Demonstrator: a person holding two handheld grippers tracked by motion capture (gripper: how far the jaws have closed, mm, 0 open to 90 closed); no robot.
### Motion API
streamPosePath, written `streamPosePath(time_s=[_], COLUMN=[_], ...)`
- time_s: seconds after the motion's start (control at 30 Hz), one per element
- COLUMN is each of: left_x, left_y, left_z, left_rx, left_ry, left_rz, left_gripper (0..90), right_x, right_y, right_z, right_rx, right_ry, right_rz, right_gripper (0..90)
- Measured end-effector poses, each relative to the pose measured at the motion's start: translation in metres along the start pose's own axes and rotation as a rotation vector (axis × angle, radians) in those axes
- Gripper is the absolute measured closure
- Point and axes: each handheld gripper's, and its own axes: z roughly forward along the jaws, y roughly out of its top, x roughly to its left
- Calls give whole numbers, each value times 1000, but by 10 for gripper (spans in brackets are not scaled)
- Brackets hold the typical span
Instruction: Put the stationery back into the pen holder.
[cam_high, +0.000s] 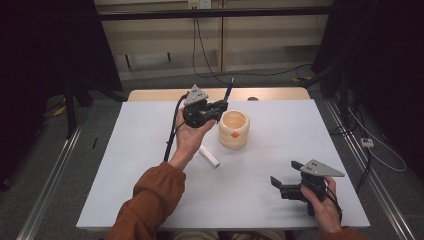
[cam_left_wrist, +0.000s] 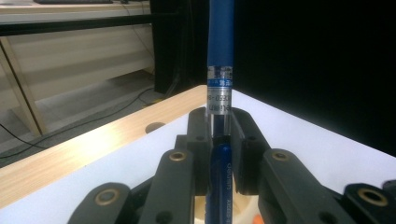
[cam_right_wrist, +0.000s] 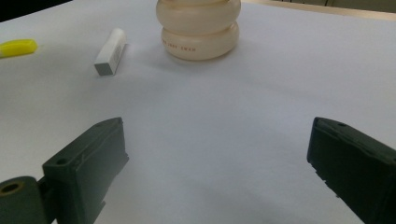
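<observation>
Blue pen (cam_left_wrist: 220, 56) is clamped between left gripper (cam_high: 218, 108) pads, held above cream holder (cam_high: 234, 129); right gripper (cam_high: 284, 184) jaws spread, nothing held.

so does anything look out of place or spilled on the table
Nothing stands out. The cream holder stands upright, the white eraser lies flat beside it, and the blue pen is clamped straight in the left tool. Nothing spilled.

We see a white desk (cam_high: 150, 200) with a wooden far edge, grey floor (cam_high: 50, 165), black curtains (cam_high: 45, 45) at both sides, and pale wood panelling (cam_high: 260, 40) behind.
</observation>
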Motion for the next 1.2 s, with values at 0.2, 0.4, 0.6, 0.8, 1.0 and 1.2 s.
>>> streamPosePath(time_s=[0.2,0.4,0.6,0.8,1.0,1.2], left_x=[2,3,6,10,8,9], left_y=[-1,0,-7,-16,-23,-32], left_z=[15,31,46,57,61,62], left_rx=[25,44,55,57,68,69], left_ry=[-3,-12,-12,6,-10,-38], left_rz=[3,26,9,-24,-8,-9], left_gripper=[797,797,797,797,796,795], right_x=[0,1,0,1,1,1], right_y=[0,0,-1,-1,-1,-1], right_z=[1,1,0,1,1,1], right_rx=[1,5,5,11,10,10], right_ry=[6,10,12,21,21,22], right_rz=[-5,-5,-9,-5,-8,-9], right_gripper=[40,39,39,40,39,38])
